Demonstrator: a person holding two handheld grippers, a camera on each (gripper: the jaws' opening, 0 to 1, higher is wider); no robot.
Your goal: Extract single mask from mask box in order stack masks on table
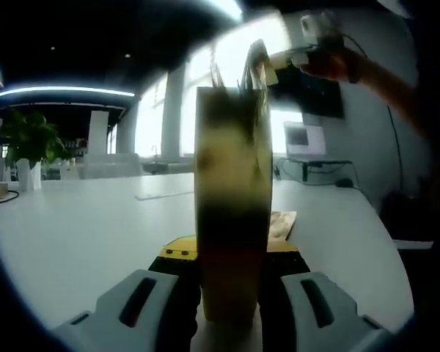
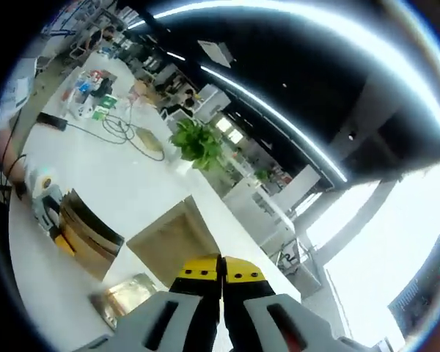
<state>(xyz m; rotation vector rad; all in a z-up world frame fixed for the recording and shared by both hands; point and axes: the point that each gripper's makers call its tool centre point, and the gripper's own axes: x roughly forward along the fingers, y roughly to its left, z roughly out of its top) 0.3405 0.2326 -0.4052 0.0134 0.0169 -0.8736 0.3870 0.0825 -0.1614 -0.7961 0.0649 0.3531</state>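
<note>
While the left gripper (image 1: pixel 231 293) sits at the bottom of the left gripper view, its two grey jaws are clamped on the sides of the mask box (image 1: pixel 233 198), a tall yellow-brown box that stands upright in the middle of the frame. At the top of that box, the other gripper (image 1: pixel 279 62) comes in from the upper right, held by a person's hand (image 1: pixel 334 62); it is just at the box's open top, where thin mask edges (image 1: pixel 253 62) stick up. I cannot tell if it is touching them. The white table (image 1: pixel 81 235) spreads out to the left, with a green plant (image 1: pixel 29 136) in the far left of the frame. In the right gripper view, the right gripper (image 2: pixel 221 282) rises from the bottom middle, and its yellow-tipped jaws are pressed together with no gap that I can see. The mask box (image 2: pixel 92 235) shows at the lower left of this frame, held by the left gripper (image 2: pixel 51 213). A flat tan piece (image 2: pixel 172 238) lies on the table (image 2: pixel 125 176) near the middle, and a shiny packet (image 2: pixel 128 293) lies lower down.
</note>
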